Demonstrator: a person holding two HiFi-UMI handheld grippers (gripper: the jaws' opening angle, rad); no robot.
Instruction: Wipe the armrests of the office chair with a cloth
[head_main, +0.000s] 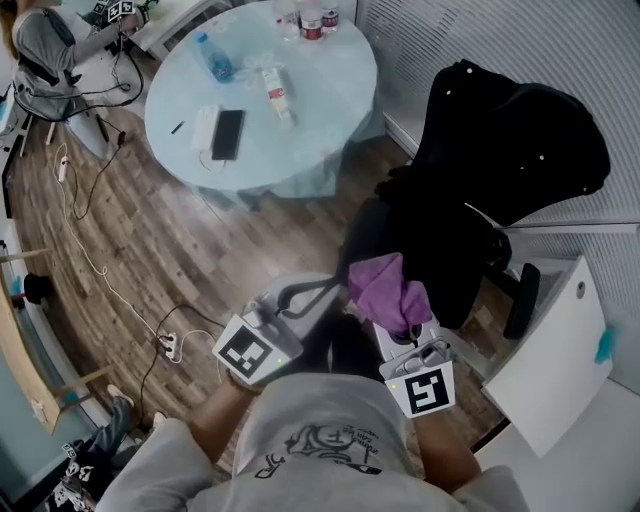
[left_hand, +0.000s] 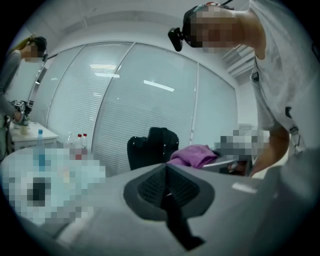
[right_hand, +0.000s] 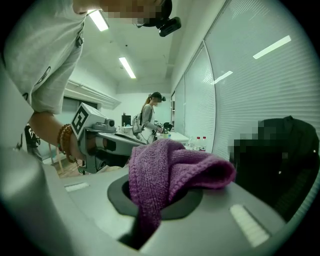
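A black office chair (head_main: 455, 235) with a dark jacket (head_main: 520, 140) draped over its back stands right of the round table; one black armrest (head_main: 522, 300) shows at its right side. My right gripper (head_main: 405, 325) is shut on a purple cloth (head_main: 388, 288), held low in front of the chair's seat. In the right gripper view the cloth (right_hand: 170, 172) bunches out of the shut jaws of the right gripper (right_hand: 157, 200). My left gripper (head_main: 335, 285) is shut with nothing in it, just left of the cloth; its pads (left_hand: 155, 185) meet, with the chair (left_hand: 150, 147) beyond.
A round glass-topped table (head_main: 330, 110) carries a phone (head_main: 227, 133), bottles (head_main: 214, 58) and small items. A white desk corner (head_main: 545, 370) stands right of the chair. Cables and a power strip (head_main: 170, 345) lie on the wood floor. Another person (head_main: 45, 50) works at the far left.
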